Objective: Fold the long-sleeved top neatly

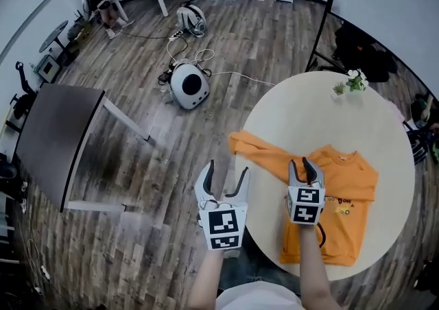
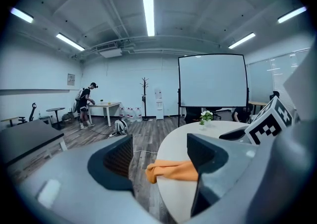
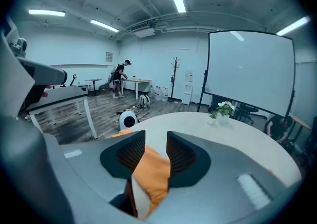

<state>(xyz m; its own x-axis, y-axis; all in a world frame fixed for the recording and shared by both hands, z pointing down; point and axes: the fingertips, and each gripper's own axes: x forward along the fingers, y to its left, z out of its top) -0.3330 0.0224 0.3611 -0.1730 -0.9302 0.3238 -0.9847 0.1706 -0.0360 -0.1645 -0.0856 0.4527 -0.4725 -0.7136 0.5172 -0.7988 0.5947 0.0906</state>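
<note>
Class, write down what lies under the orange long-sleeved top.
The orange top lies spread on the round cream table; bare tabletop shows around it. One sleeve end overhangs the edge, above the wooden floor. Whatever sits beneath the fabric itself is covered and cannot be seen.

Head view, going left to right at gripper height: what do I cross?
Dark table → left gripper, jaws apart and empty → right gripper, shut on the orange top → bare right side of the round table. The top spans under the right gripper, so it has no place in the order.
</note>
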